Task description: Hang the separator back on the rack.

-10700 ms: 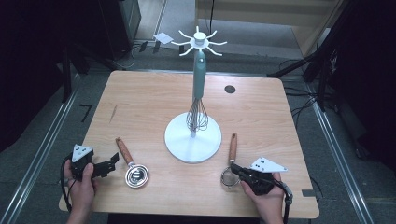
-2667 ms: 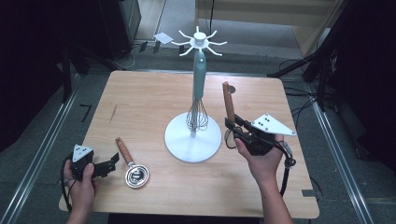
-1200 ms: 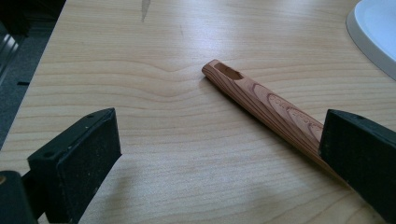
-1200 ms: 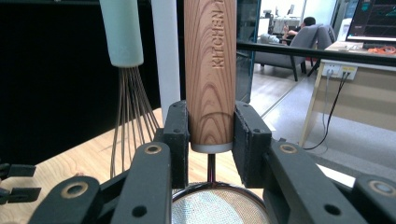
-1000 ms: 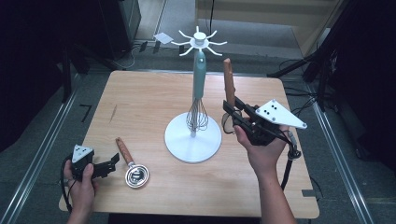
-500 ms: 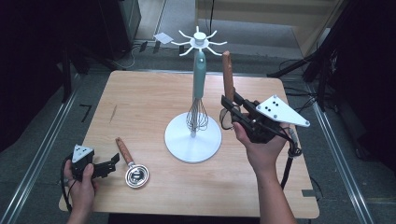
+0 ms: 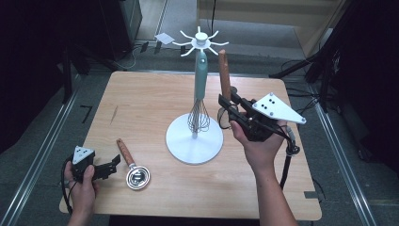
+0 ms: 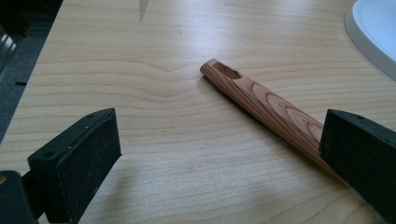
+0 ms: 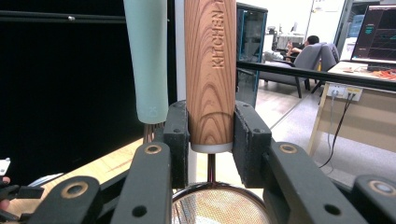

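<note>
**Strainer held upright beside the utensil stand**

My right gripper (image 7: 226, 107) is clenched on the wooden handle of a small mesh strainer (image 9: 211, 65), holding it upright above the bench (image 7: 141, 103). The handle points straight up, and the round mesh bowl hangs just below my jaws in the right gripper view. The letters "KITCHEN" run along the handle. Just beside it hangs a whisk (image 7: 200, 94) with a pale green handle, suspended from a white utensil stand (image 7: 195, 141) whose hooks spread out at the top. The stand's round base sits near the middle of the bench.

My left gripper (image 7: 106, 168) rests at the near left corner of the bench, released, its jaws spread wide and holding nothing. Between and beyond those jaws lies a second wooden handle (image 8: 261, 105) flat on the bench, with a slot at its far end. From above, this handle leads to a shiny metal bowl, a measuring spoon (image 7: 133, 165), just beside my left gripper.
</note>
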Demonstrator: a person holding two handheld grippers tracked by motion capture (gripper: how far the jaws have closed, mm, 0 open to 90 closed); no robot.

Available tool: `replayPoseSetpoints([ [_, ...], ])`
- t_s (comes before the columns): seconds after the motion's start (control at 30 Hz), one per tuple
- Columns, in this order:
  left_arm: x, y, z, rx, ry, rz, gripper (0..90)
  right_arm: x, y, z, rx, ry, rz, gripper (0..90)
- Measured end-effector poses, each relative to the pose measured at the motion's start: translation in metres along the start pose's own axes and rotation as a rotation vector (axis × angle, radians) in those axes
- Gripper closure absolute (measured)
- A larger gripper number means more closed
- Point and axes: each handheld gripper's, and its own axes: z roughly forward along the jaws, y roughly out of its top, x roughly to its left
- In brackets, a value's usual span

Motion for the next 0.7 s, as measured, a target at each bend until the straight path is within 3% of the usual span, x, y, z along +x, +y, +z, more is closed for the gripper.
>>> replayPoseSetpoints([
  [0.7,0.0000,0.0000,0.0000,0.000,0.000,0.000,0.0,-0.0001,-0.0021,0.0100,0.011,0.014,0.006,70.7],
])
